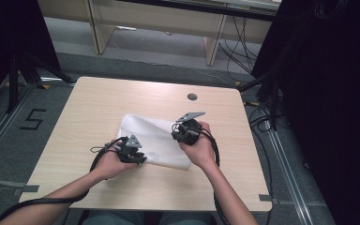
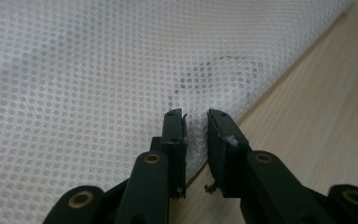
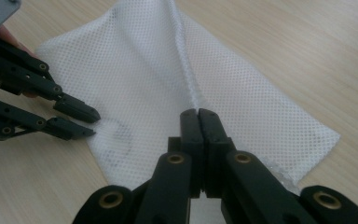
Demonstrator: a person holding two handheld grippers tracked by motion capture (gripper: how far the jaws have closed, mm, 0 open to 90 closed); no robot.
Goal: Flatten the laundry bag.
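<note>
Where carpet surrounds it, pale wood table [image 1: 98, 108], white mesh bag [image 1: 154, 136]

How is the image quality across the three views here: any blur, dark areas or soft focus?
High view: table evenly lit, both side edges of the frame nearly black, detail coarse. Left gripper view: mesh bag sharp near the tongs, softer toward the top left. Right gripper view: bag weave clear, the tongs' bases at the bottom edge slightly soft, no glare.

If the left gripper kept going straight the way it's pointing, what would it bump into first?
Most likely the white mesh bag. The left gripper has its jaws slightly apart right at the bag's edge, with mesh between and ahead of them. Whether the pads already touch it is hard to tell.
</note>
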